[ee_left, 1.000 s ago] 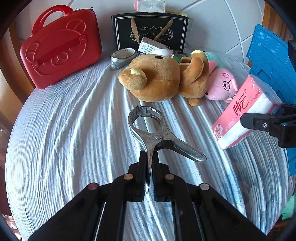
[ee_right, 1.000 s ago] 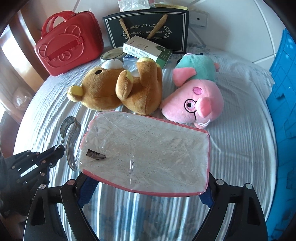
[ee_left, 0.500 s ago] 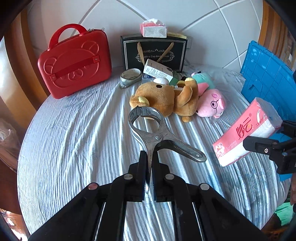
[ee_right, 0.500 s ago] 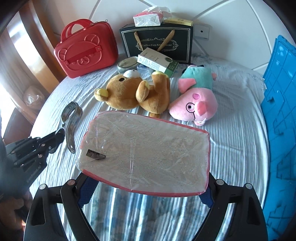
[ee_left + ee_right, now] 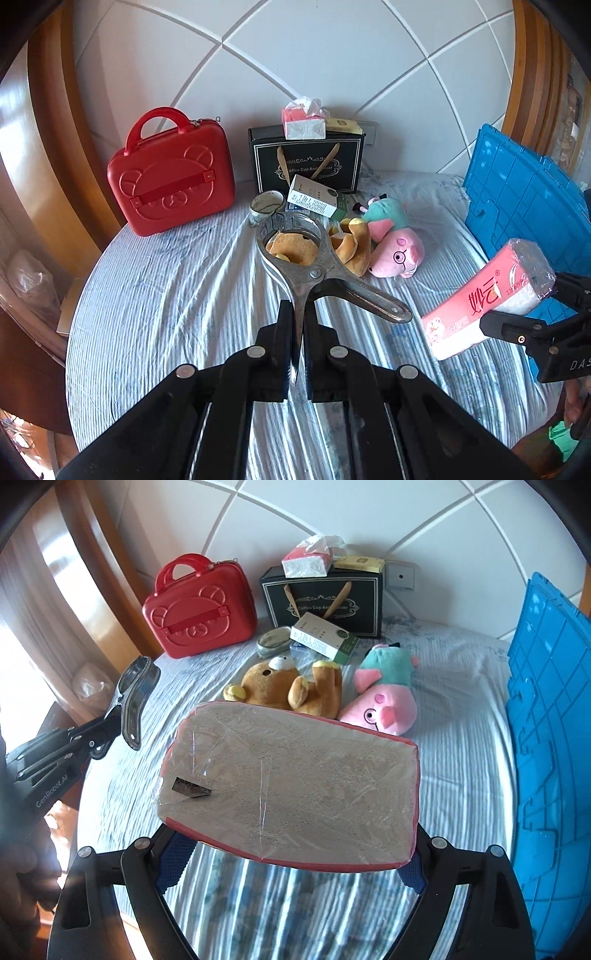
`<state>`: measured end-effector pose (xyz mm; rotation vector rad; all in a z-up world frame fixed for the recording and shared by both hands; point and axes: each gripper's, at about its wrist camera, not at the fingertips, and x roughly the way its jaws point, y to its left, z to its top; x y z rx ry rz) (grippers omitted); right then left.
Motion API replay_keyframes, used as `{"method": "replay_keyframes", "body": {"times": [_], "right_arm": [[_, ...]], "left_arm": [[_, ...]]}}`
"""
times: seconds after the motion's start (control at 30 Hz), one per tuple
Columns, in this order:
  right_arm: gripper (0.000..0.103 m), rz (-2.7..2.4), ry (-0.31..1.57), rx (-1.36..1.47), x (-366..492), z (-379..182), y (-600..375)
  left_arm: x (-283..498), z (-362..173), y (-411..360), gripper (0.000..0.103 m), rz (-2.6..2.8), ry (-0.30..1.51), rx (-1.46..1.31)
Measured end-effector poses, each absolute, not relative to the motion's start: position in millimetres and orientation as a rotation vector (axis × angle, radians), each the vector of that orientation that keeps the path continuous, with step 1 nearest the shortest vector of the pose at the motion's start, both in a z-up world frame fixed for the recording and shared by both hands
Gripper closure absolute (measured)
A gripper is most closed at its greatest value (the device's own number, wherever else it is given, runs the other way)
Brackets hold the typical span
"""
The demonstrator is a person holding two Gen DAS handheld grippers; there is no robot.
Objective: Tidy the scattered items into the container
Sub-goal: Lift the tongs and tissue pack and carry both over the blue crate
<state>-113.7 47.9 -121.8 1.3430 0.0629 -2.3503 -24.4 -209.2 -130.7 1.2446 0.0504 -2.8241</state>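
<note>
Two items have been lifted clear of the bed (image 5: 177, 295): metal clamp (image 5: 306, 266) pinched in left tongs (image 5: 297, 332), tissue pack (image 5: 291, 786) gripped across right tongs (image 5: 291, 853). Blue container (image 5: 546, 716) stands at three o'clock; depositing is judged next.

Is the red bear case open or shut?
Shut. The red bear case stands upright on the bed against the headboard, its two halves closed together and handle up.

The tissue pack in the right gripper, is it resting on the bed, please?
No, the tissue pack is held up between the right gripper's fingers, clear above the bed.
</note>
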Motion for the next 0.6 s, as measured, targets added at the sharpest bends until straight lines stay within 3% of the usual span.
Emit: {"method": "replay_keyframes", "body": {"times": [0.6], "right_arm": [[0.013, -2.333, -0.01, 1.142, -83, -26, 115]], "left_arm": [[-16, -34, -143, 0.098, -2.892, -0.028, 1.069]]}}
